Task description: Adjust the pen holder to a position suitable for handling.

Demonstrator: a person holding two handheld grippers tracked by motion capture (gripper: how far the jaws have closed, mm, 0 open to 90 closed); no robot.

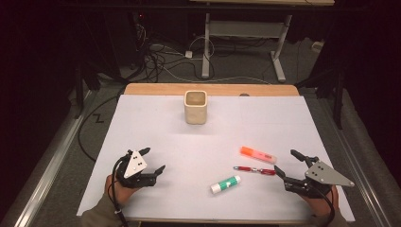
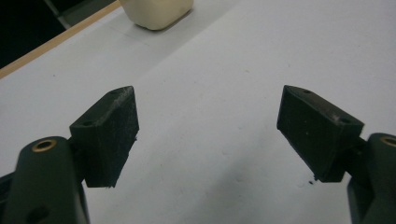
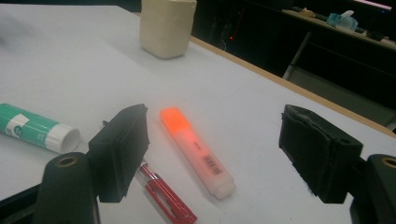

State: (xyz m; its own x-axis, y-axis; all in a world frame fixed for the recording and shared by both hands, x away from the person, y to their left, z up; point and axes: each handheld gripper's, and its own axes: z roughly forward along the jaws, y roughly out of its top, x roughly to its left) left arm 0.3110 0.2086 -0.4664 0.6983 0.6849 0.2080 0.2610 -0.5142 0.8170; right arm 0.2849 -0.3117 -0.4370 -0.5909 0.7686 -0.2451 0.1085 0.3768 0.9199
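Observation:
On the white table cover a cream cup (image 1: 195,107) stands upright near the far edge. An orange highlighter (image 1: 257,154), a red pen (image 1: 255,170) and a green-and-white glue stick (image 1: 225,184) lie at the right front. My left gripper (image 1: 155,160) rests open at the left front with nothing between its jaws, pointing toward the cup (image 2: 158,11). At the right front my right gripper (image 1: 287,163) stands open, just right of the pen. Ahead of its jaws lie the highlighter (image 3: 196,150), the pen (image 3: 166,196) and the glue stick (image 3: 35,128), with the cup (image 3: 167,25) farther off.
A wooden table edge (image 1: 210,89) shows beyond the white cover (image 1: 156,124). Behind the table are cables on the floor and the white legs of another desk (image 1: 206,45). A metal rail (image 1: 47,161) runs along the left side.

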